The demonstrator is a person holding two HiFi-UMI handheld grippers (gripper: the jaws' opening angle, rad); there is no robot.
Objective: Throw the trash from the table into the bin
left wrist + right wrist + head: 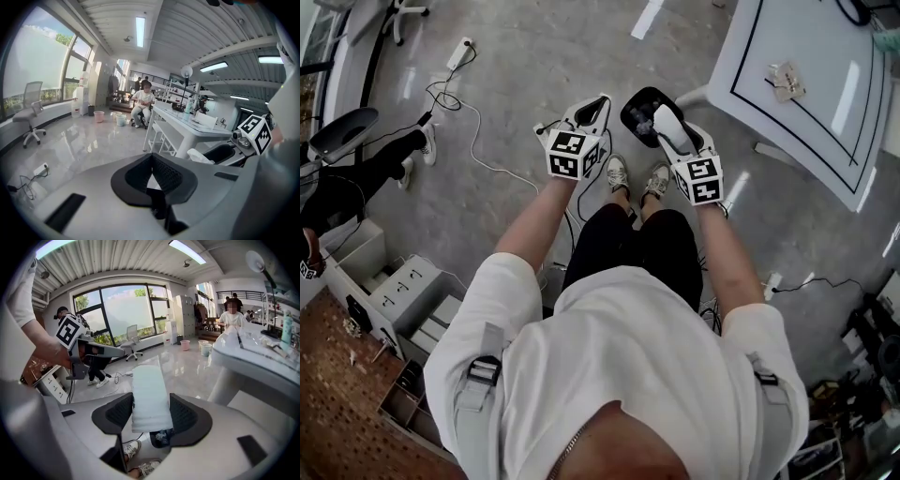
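Left tongs [151, 158]: pressed together, empty, well left of the tabletop [825, 56].
Bin [636, 108]: on open floor, left of the tabletop's edge.
Right tongs [151, 401]: clamped on white foam block [149, 380], near the tabletop's left edge, over the bin.
Crumpled scrap [786, 82]: on the tabletop, inside its black border.

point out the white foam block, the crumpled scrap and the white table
white foam block [149, 397], right gripper view, middle of its facing side
crumpled scrap [786, 82], head view, its centre
white table [806, 131], head view, bare top
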